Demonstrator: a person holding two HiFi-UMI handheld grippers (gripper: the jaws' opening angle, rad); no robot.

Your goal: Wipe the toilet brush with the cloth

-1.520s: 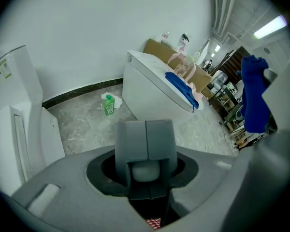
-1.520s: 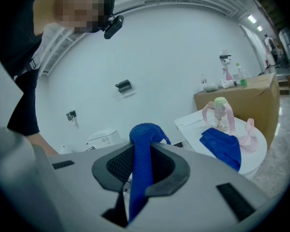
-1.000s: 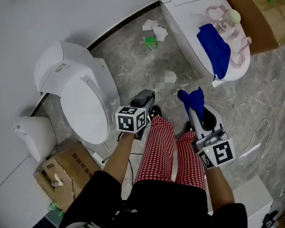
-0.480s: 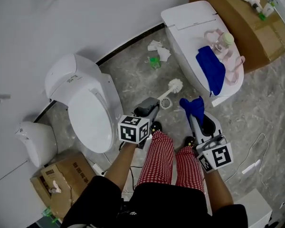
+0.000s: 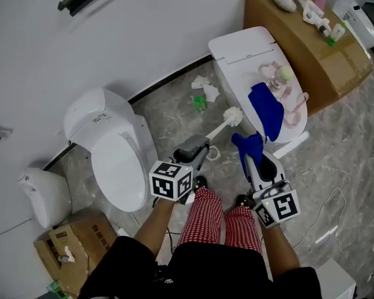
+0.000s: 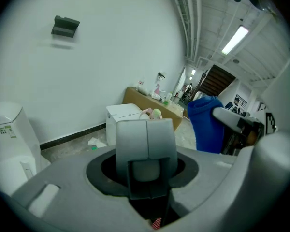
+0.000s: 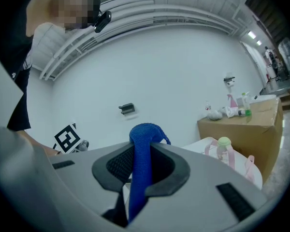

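My left gripper (image 5: 199, 147) is shut on the handle of the white toilet brush (image 5: 227, 118). The brush slants up and away from it, bristle head (image 5: 233, 113) farthest out. In the left gripper view the jaws close on the pale handle (image 6: 146, 146). Just right of it, my right gripper (image 5: 248, 153) is shut on a blue cloth (image 5: 250, 142), whose bunched end sticks out past the jaws. The cloth (image 7: 141, 158) stands pinched between the pads in the right gripper view. Cloth and brush head are close but apart. Both grippers hang above the person's red checked trousers (image 5: 207, 220).
A white toilet (image 5: 115, 151) with its lid down stands at left. A second white fixture (image 5: 234, 45) at back right bears another blue cloth (image 5: 265, 109) and a pink-strapped bottle (image 5: 279, 76). Behind it is a cardboard box (image 5: 293, 33). Tissues (image 5: 204, 90) litter the floor.
Both grippers have risen. The toilet brush has come up with the left one and its head now shows clear of the floor. The cloth stays in the right jaws.
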